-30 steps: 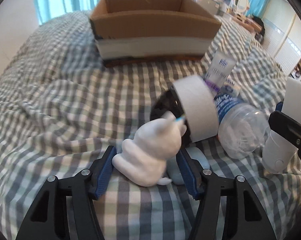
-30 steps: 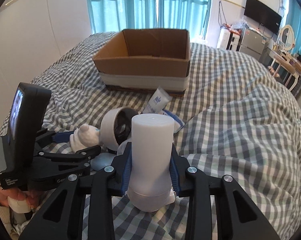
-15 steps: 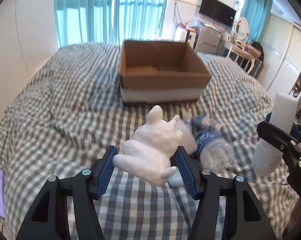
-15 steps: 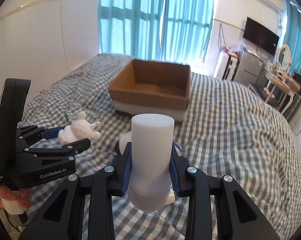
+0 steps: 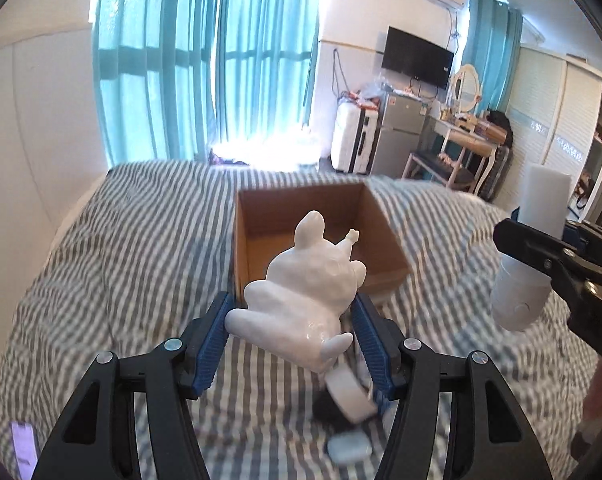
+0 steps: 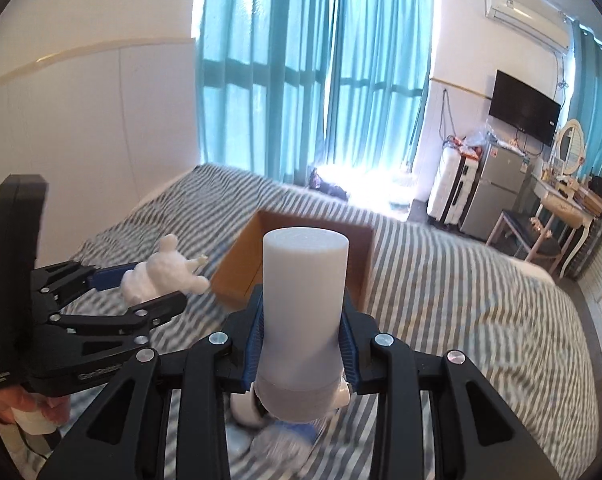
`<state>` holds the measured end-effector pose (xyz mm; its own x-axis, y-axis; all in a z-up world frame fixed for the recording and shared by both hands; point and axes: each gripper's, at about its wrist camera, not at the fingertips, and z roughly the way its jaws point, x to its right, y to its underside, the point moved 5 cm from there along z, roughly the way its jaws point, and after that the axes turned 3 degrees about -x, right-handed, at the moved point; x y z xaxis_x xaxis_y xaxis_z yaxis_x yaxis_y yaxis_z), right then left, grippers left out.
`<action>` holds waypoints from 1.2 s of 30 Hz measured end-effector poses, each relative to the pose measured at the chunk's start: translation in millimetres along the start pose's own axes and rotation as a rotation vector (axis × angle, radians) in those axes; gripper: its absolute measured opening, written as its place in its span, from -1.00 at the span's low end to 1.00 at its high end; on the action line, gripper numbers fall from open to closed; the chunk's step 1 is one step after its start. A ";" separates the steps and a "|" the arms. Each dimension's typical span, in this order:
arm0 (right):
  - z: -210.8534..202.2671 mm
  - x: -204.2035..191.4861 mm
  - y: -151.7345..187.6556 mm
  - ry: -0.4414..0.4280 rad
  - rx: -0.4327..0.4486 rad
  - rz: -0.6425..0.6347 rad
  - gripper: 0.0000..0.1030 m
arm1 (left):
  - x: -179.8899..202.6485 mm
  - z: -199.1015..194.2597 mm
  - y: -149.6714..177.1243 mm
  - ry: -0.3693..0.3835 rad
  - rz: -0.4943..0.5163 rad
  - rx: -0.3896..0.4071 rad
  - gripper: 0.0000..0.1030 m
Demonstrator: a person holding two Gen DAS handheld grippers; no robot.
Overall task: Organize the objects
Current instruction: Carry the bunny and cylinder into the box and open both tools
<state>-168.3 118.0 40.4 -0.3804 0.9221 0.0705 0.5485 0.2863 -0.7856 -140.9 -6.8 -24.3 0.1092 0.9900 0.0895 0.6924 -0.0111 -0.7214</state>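
My left gripper (image 5: 291,326) clamps the white animal figurine (image 5: 305,296) at centre frame; my right gripper (image 6: 301,346) squeezes the white cylindrical bottle (image 6: 303,312) upright, the cardboard box (image 5: 261,220) behind both.

The figurine (image 5: 309,300) between the blue pads (image 5: 213,340) of the black left gripper (image 5: 291,344) is glossy white. The bottle (image 6: 303,312) between the right gripper (image 6: 301,344) fingers is matte white. Beyond the fingertips, the cardboard box (image 5: 385,248) is brown; the bedcover (image 5: 113,248) is grey-and-white checked. The curtains (image 6: 313,72) are teal.
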 end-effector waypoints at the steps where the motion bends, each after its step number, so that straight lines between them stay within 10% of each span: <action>1: 7.6 5.9 -10.4 -0.004 0.003 0.011 -0.37 | -1.0 3.5 -13.2 -0.002 0.005 0.009 0.20; 10: 111.9 42.2 -59.8 -0.037 -0.060 0.071 -0.37 | 1.2 71.9 -82.3 -0.016 0.055 0.021 0.20; 20: 229.7 51.9 -25.5 -0.057 -0.201 0.106 -0.37 | 0.4 178.4 -65.9 -0.003 0.077 -0.090 0.20; 29: 254.4 53.0 -4.7 -0.043 -0.218 0.092 -0.37 | -1.7 214.1 -48.5 0.011 0.073 -0.131 0.21; 36: 219.8 60.0 -16.8 -0.040 -0.139 0.158 0.16 | 6.6 192.8 -48.7 0.055 0.090 -0.101 0.85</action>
<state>-364.0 111.3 -77.3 -0.3094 0.9480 -0.0740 0.7001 0.1745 -0.6924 -311.4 27.4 -121.0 0.2114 0.9751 0.0669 0.7462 -0.1168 -0.6554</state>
